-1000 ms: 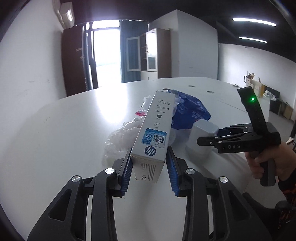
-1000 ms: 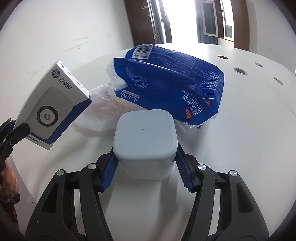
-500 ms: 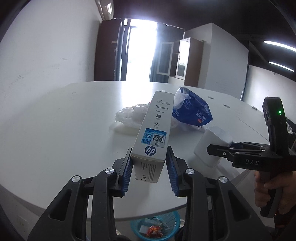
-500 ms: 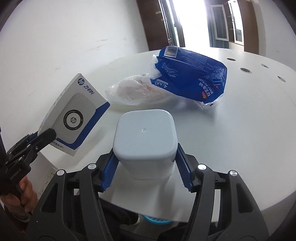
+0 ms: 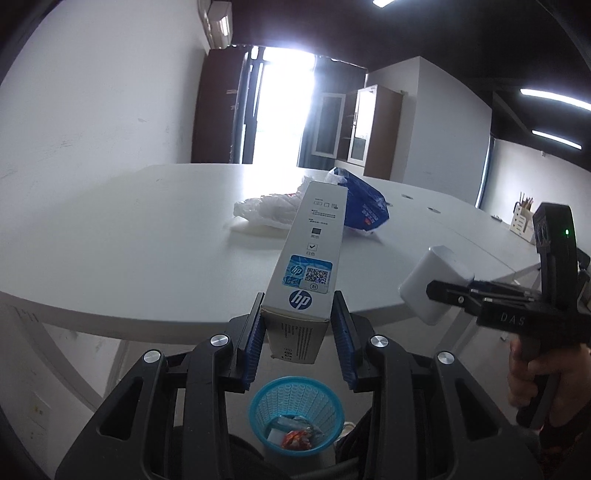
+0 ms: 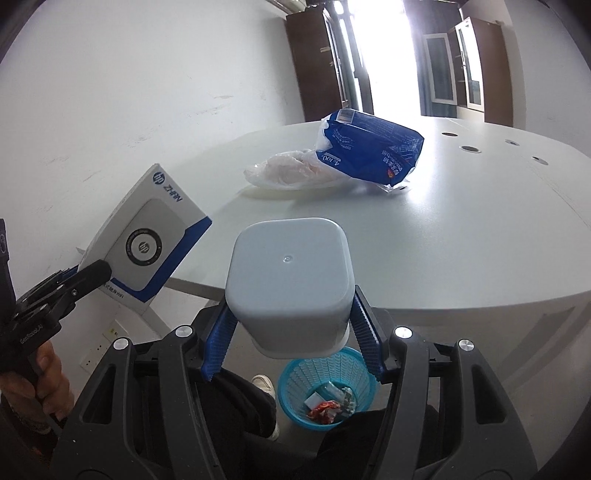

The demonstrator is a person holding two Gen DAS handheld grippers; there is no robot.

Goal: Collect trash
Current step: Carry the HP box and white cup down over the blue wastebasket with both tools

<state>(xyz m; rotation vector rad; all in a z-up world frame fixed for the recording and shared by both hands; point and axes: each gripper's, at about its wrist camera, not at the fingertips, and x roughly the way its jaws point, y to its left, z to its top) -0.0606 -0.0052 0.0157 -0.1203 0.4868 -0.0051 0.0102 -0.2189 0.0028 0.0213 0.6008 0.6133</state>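
Blue bin [image 5: 297, 413] half hidden, contents unclear

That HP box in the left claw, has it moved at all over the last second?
Yes. The HP box, clamped in the left gripper, has pulled back off the table past its near edge and now hangs over the blue basket on the floor.

An office meeting room: a long white conference table [image 5: 129, 236] with round cable grommets [image 6: 470, 148], glass-fronted cabinets [image 5: 356, 133] by the bright doorway, ceiling strip lights [image 5: 554, 99], wall air conditioner [image 5: 218, 18].
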